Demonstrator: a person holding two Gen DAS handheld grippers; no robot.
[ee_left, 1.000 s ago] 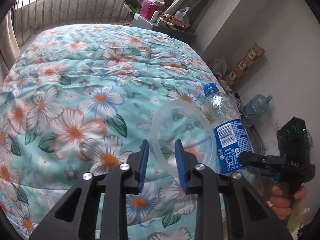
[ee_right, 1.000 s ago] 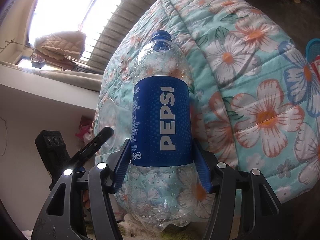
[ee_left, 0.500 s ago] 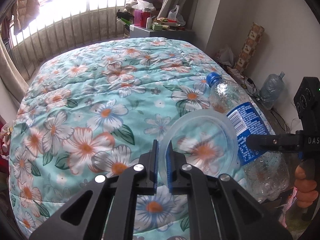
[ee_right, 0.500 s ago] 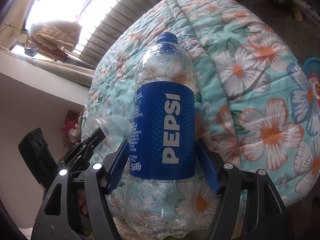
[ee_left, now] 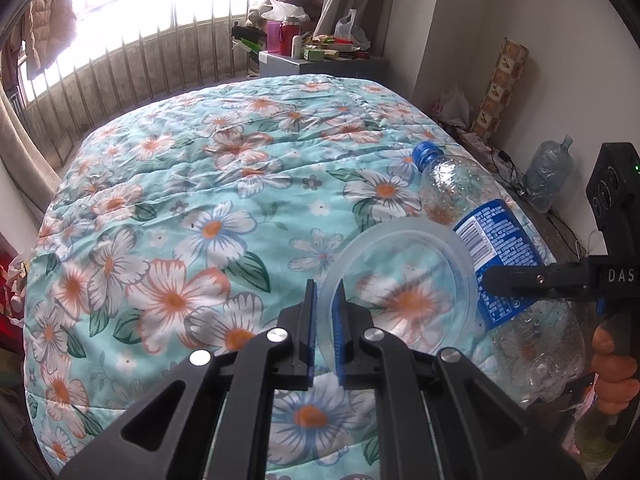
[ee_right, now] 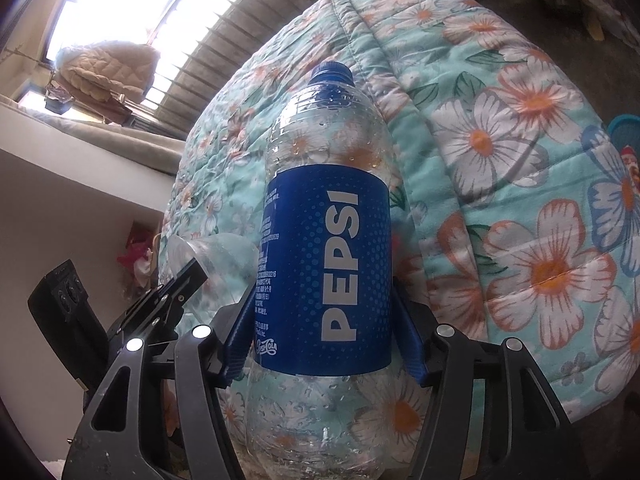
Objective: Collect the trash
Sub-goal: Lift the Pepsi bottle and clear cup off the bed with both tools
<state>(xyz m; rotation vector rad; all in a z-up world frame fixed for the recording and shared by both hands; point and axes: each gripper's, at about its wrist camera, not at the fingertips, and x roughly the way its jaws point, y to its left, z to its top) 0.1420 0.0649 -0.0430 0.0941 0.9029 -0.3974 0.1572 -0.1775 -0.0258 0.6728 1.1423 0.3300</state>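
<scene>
In the left wrist view, the left gripper [ee_left: 325, 322] sits at bottom centre, its jaws pinched on the rim of a clear plastic lid [ee_left: 404, 292], which stands tilted over the floral quilt [ee_left: 192, 208]. To the right of the frame lies a Pepsi bottle [ee_left: 496, 252] (blue cap toward the upper middle). In the right wrist view the bottle fills the centre, and the right gripper [ee_right: 324, 344] straddles its blue label, jaws closing on it with the pads against both sides. The lid shows at left centre of that frame.
</scene>
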